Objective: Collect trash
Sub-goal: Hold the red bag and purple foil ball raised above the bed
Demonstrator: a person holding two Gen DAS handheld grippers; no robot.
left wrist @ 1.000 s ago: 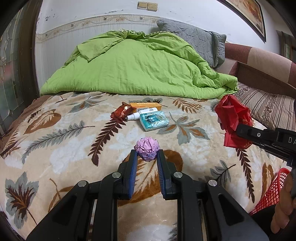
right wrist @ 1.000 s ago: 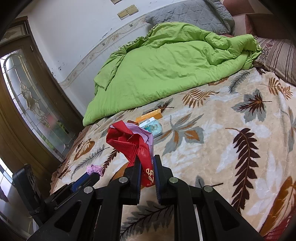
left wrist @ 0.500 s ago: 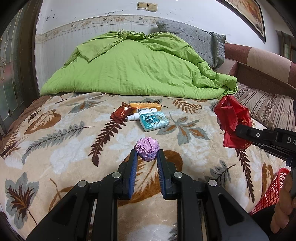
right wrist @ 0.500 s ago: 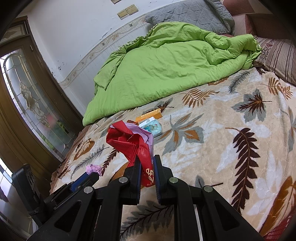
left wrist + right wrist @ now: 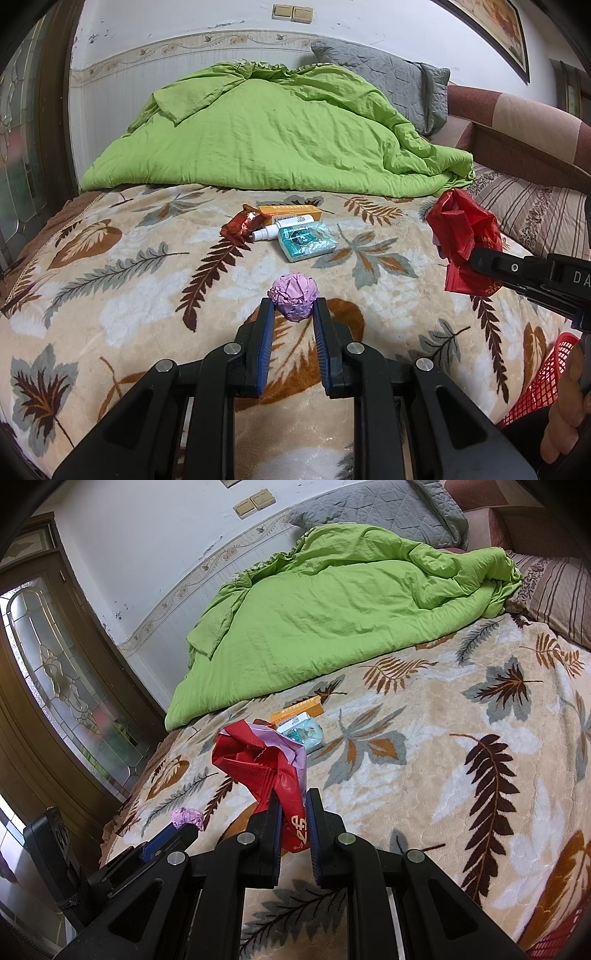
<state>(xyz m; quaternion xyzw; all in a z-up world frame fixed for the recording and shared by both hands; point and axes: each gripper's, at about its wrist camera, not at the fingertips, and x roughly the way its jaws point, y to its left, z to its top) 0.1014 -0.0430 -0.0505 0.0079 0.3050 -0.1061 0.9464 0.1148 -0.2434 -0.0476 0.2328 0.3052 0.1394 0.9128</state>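
Note:
My left gripper [image 5: 293, 310] is shut on a crumpled purple paper ball [image 5: 293, 298] and holds it just above the leaf-patterned blanket [image 5: 129, 302]. The ball also shows in the right wrist view [image 5: 187, 816]. My right gripper [image 5: 293, 805] is shut on a crumpled red plastic wrapper [image 5: 266, 764], held above the bed; it shows in the left wrist view [image 5: 463, 240] at the right. A brown wrapper [image 5: 242, 225], an orange box [image 5: 290, 211], a small white spray bottle [image 5: 282, 226] and a teal tissue pack [image 5: 306, 242] lie together mid-bed.
A green duvet [image 5: 273, 133] is heaped at the far side with a grey pillow [image 5: 384, 74] behind it. A red mesh basket [image 5: 539, 384] sits at the bed's right edge. A glass-panelled door [image 5: 62, 686] stands on the left.

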